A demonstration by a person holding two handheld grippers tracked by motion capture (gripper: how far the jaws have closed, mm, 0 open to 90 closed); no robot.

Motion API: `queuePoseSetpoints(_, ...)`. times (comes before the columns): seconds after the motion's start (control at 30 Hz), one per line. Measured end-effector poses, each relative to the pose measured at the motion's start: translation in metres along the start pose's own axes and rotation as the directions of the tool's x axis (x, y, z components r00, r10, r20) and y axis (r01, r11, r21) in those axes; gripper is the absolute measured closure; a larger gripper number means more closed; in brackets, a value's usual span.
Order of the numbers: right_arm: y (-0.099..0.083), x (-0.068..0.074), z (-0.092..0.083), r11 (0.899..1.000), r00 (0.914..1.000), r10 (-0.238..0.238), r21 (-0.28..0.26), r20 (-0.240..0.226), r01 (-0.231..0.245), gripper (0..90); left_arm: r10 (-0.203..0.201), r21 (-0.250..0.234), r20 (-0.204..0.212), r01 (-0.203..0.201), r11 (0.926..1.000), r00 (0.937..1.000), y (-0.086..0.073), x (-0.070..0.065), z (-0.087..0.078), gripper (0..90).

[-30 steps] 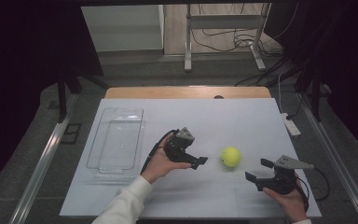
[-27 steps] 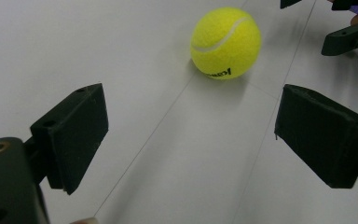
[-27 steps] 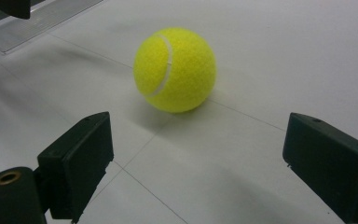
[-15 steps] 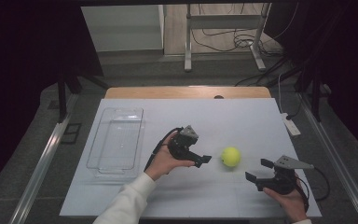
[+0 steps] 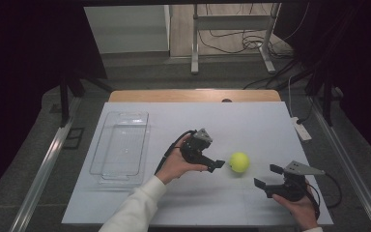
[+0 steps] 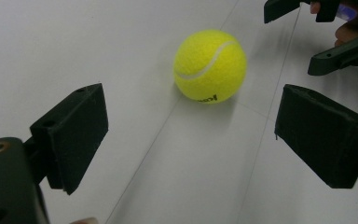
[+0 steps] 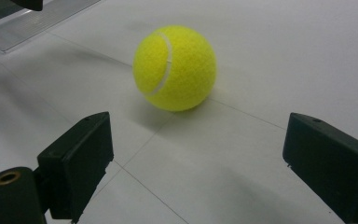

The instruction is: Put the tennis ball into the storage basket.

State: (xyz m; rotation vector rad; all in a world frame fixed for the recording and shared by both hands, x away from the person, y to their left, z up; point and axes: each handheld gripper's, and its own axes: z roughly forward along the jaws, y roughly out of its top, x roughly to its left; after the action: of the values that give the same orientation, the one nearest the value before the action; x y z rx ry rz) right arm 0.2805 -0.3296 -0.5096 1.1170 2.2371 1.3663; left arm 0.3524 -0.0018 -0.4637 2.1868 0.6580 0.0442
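on the white table [image 5: 222,121], tennis ball [image 5: 239,162] between both grippers, left gripper [image 5: 216,165] fingers wide, right gripper [image 5: 268,177] fingers wide, tray [image 5: 121,147] contents seemingly unclear

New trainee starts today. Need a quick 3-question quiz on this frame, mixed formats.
1. True or false: the ball lies on the table between the two tools, touching neither.
2. Multiple choice: the tray is A) empty, to the left of the left tool; B) holding the ball; C) under the right tool.
3. Fill in: both tools' jaws are ____.

Key: 1 true; 2 A; 3 open. The left gripper view shows the ball ahead of its spread jaws, and the right gripper view shows the same.
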Motion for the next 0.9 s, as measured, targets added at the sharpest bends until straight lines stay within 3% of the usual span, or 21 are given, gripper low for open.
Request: queuePoseSetpoints(0.9, 0.000, -0.001, 0.000, 1.000, 1.0000, -0.001, 0.003, 0.003, 0.001, 8.4, 0.024, 0.030, 0.016, -0.025, 0.9993, 0.9996, 0.016, -0.003, 0.020, 9.8)
